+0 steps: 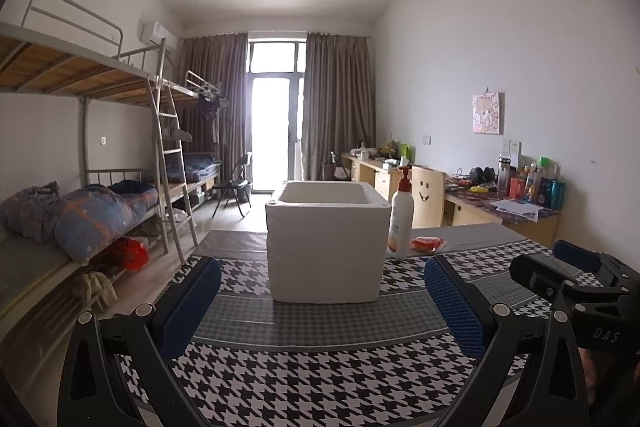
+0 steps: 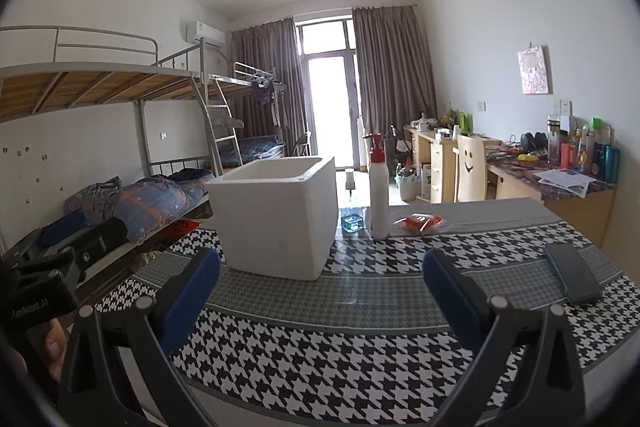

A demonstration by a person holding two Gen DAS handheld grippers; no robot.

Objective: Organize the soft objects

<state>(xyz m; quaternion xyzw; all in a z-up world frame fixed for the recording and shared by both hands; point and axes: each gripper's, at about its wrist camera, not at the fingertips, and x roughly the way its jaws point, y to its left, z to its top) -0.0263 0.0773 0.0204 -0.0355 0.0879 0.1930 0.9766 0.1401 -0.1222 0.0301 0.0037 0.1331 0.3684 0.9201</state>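
Dorm-room bunk beds (image 1: 100, 131) and desks lie beyond my houndstooth-covered table (image 1: 320, 367), where a white foam box (image 1: 326, 247) stands open-topped with a lotion pump bottle (image 1: 400, 215) just beside it and a red-orange soft packet (image 1: 428, 243) lying flat near the bottle. Both my left gripper (image 1: 322, 307) and right gripper (image 2: 320, 301) hover spread wide and empty, well short of everything. I judge the packet light, squashy and crinkly-slick, so I'd pinch it gently across its middle.
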